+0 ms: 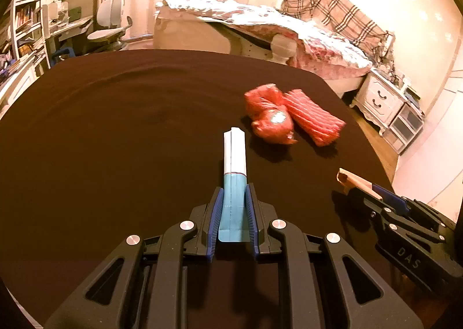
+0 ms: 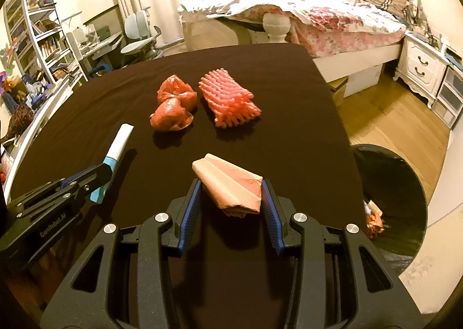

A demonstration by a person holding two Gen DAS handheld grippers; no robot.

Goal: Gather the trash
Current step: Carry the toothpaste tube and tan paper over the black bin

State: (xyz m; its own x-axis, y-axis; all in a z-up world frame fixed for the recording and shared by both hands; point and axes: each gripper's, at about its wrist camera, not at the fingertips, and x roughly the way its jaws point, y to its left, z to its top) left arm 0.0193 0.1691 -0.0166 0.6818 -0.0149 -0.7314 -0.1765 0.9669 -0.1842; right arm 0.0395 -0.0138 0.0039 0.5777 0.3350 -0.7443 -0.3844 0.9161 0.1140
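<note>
Dark cloth covers the bench (image 2: 260, 74), so trash shows plainly. Left tool (image 1: 234, 199) is clamped on a blue-and-white sachet (image 1: 235, 155); right tool (image 2: 231, 196) grips a folded pink wrapper (image 2: 228, 184), both lifted, likely bound for the bin (image 2: 405, 199). A crumpled red bag (image 2: 173, 106) and red foam netting (image 2: 228, 97) lie side by side beyond.

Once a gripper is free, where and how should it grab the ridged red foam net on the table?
Grip the red foam net across its narrow middle, coming from above with fingers on its two long sides. It lies flat on the table, clear on its right; the crumpled red bag sits close on its left, so keep that finger tight to the net.
</note>
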